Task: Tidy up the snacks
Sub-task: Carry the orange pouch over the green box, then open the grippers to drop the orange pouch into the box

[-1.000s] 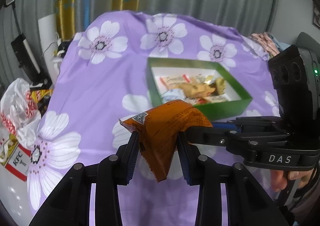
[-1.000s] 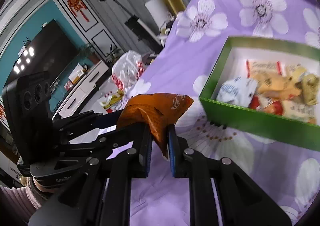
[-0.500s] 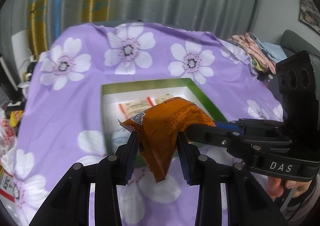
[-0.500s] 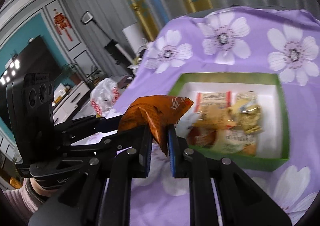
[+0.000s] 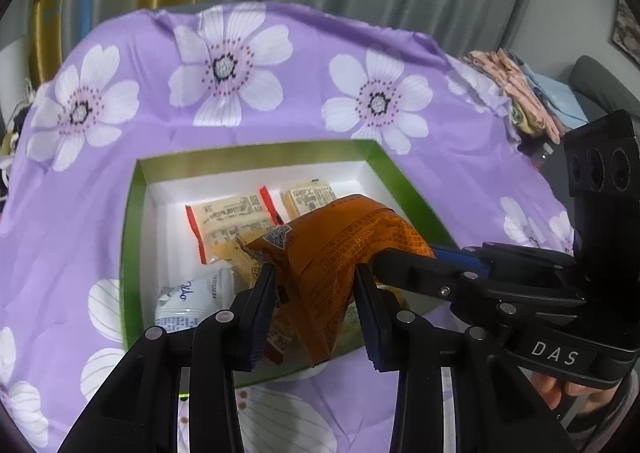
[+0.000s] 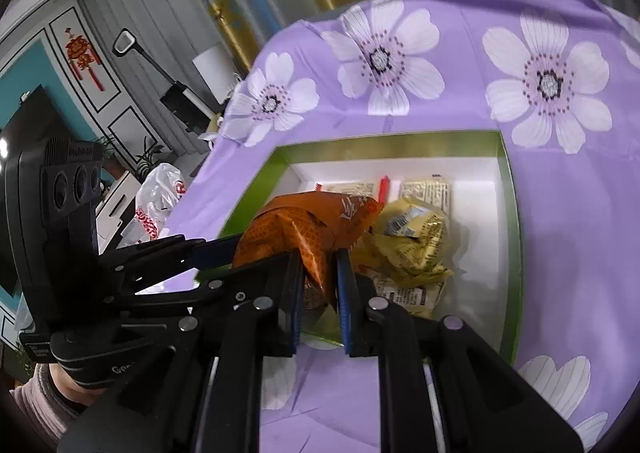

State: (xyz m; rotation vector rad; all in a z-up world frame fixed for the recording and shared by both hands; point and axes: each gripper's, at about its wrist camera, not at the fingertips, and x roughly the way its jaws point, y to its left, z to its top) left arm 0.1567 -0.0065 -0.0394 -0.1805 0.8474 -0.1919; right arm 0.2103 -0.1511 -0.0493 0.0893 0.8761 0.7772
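Over the green box (image 5: 132, 253) of perhaps five snack packets, left gripper (image 5: 316, 305) and right gripper (image 6: 318, 293) pinch one orange packet (image 5: 340, 249).

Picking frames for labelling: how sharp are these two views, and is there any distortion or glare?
Left wrist view: sharp, print on the orange snack packet legible; fisheye bends the green box rim, corners vignetted black. Right wrist view: packet and yellow wrappers slightly soft, no strong glare.

Orange packet (image 5: 344, 249), green box (image 5: 132, 237), purple floral cloth (image 5: 280, 101).
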